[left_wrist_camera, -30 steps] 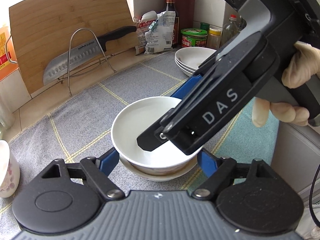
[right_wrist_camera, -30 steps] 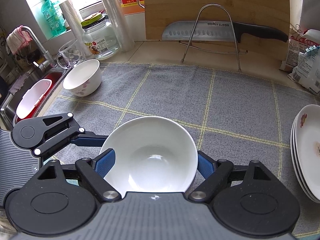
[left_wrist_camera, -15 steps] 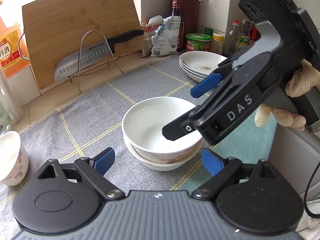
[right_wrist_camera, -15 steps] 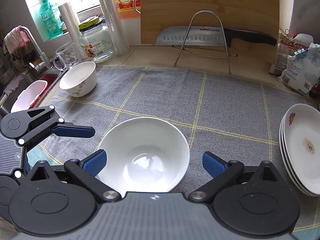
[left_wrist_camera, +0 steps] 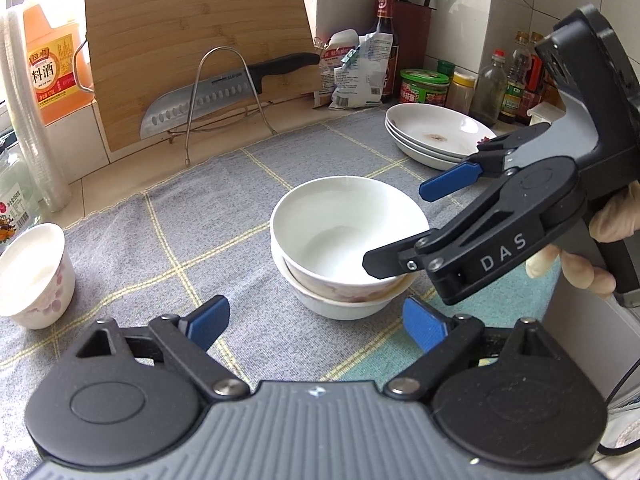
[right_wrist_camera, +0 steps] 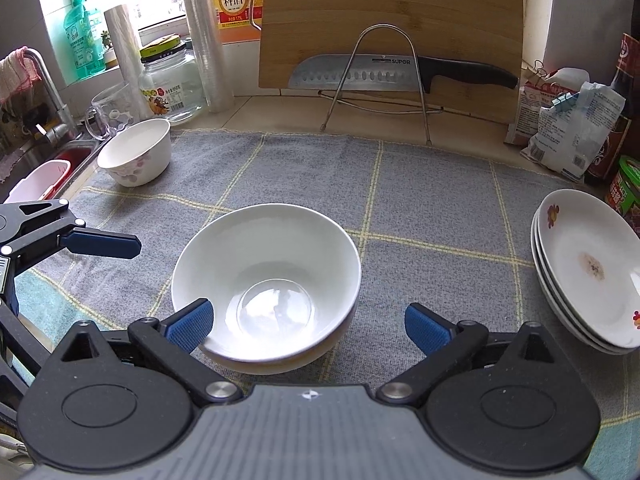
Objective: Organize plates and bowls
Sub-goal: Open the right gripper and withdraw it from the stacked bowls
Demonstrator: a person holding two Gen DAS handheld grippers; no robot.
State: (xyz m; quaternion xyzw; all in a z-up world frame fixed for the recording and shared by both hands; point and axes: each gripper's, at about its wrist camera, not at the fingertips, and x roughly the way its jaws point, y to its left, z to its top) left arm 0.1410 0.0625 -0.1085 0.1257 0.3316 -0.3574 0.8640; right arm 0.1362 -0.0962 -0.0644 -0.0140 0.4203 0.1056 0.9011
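Note:
Two white bowls [left_wrist_camera: 344, 236] sit nested on the grey checked cloth [left_wrist_camera: 168, 248]; the stack also shows in the right wrist view [right_wrist_camera: 268, 280]. My left gripper [left_wrist_camera: 316, 320] is open and empty, just short of the stack. My right gripper [right_wrist_camera: 308, 328] is open and empty, its left fingertip beside the bowl's near rim; in the left wrist view it [left_wrist_camera: 416, 224] hovers at the stack's right side. A third bowl with a floral print [right_wrist_camera: 136, 152] stands alone at the cloth's far left [left_wrist_camera: 34, 276]. A stack of plates [right_wrist_camera: 588, 268] lies at the right [left_wrist_camera: 436, 136].
A bamboo cutting board [right_wrist_camera: 392, 20] and a knife on a wire rack [right_wrist_camera: 400, 72] stand at the back. Jars, bottles and food bags [left_wrist_camera: 360, 68] line the back edge. A sink with a tap [right_wrist_camera: 40, 92] lies at the left.
Both grippers have drawn back from the nested bowls. The right gripper's finger has lifted out of the top bowl and its jaws have opened wider. The bowls stay stacked on the cloth.

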